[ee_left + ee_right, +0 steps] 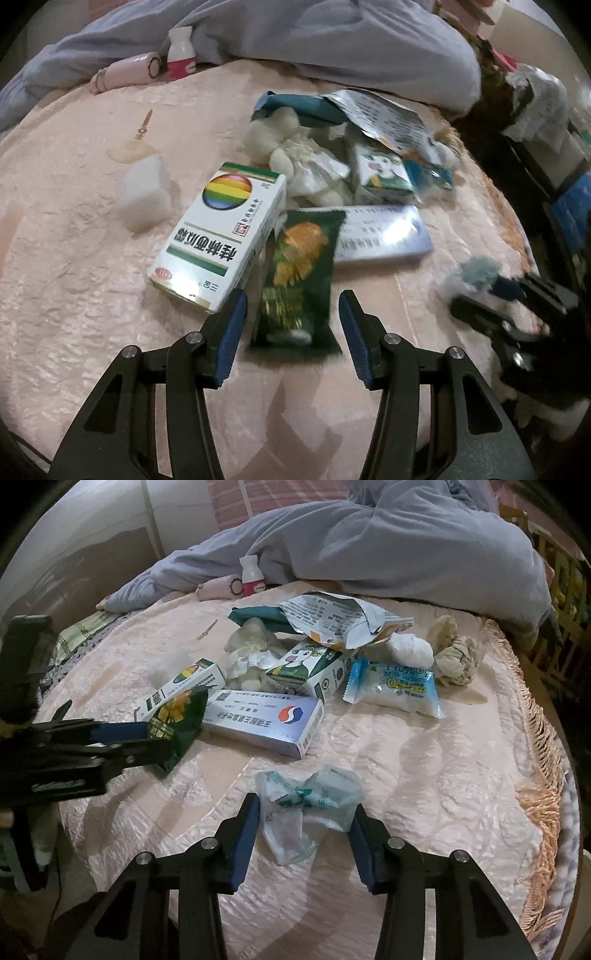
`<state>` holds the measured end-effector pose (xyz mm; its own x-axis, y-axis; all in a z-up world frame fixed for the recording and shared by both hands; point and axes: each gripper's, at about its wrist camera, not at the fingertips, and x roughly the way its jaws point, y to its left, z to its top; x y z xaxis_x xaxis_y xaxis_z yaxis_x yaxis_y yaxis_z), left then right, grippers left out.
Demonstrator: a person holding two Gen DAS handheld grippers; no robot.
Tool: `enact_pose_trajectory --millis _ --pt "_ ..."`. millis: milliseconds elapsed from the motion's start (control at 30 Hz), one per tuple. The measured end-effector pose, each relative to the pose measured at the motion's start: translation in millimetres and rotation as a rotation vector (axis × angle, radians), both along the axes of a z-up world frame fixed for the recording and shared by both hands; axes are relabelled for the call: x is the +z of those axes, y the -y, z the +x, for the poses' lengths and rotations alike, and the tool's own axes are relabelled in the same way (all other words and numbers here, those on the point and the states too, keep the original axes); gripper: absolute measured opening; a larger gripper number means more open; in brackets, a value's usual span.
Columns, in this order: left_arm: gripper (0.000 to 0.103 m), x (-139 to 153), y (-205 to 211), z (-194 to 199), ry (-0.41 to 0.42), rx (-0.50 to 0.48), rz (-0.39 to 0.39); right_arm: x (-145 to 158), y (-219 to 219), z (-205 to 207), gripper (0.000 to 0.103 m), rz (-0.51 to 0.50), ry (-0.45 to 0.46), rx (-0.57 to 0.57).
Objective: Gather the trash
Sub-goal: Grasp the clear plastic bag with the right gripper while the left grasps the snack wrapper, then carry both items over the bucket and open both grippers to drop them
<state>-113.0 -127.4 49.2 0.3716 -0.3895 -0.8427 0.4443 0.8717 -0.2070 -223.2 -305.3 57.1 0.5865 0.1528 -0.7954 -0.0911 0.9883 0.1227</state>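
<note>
A bed with a pale pink quilted cover (424, 775) held scattered rubbish. Near the front lay a crumpled clear plastic wrapper (310, 801). Behind it sat a blue and white box (266, 720), a green snack packet (177, 723), a white box with a rainbow circle (221, 229) and a blue milk-candy bag (395, 686). At the far edge lay a grey blanket (406, 542) and a small pink-labelled bottle (251, 576).

Right claw (491, 295) blurred at frame edge; green packet (299, 280) lower end smeared.
</note>
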Motion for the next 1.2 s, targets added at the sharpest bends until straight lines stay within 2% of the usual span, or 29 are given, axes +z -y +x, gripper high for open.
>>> enact_pose_trajectory --millis 133,167,200,233,267,300,733,1200 --pt "0.049 -2.2 5.7 10.5 -0.02 0.002 -0.025 -2.3 4.0 1.4 0.045 0.024 0.011 -0.005" --pt "0.041 -2.3 6.0 10.1 -0.024 -0.002 -0.026 -2.7 3.6 1.5 0.045 0.025 0.011 -0.004" --pt "0.023 -2.5 6.6 8.7 -0.027 -0.006 -0.03 -2.5 3.2 1.1 0.045 0.023 0.012 -0.001" --pt "0.019 -2.7 7.3 6.5 -0.034 -0.017 -0.027 -1.8 2.3 -0.1 0.044 0.02 0.013 0.003" --pt "0.017 -1.8 7.4 3.5 -0.038 -0.028 -0.029 -0.4 1.7 -1.8 0.037 0.016 0.015 0.008" --pt "0.012 -0.3 7.1 0.5 -0.041 -0.04 -0.035 1.0 1.6 -4.3 0.035 0.011 0.019 0.01" --pt "0.01 48.7 25.6 -33.9 -0.01 -0.137 -0.126 37.6 22.8 -44.8 0.032 0.027 0.099 -0.038" --pt "0.009 80.1 104.8 -66.2 0.041 -0.277 -0.119 58.4 73.3 -92.6 0.032 -0.003 0.142 -0.156"
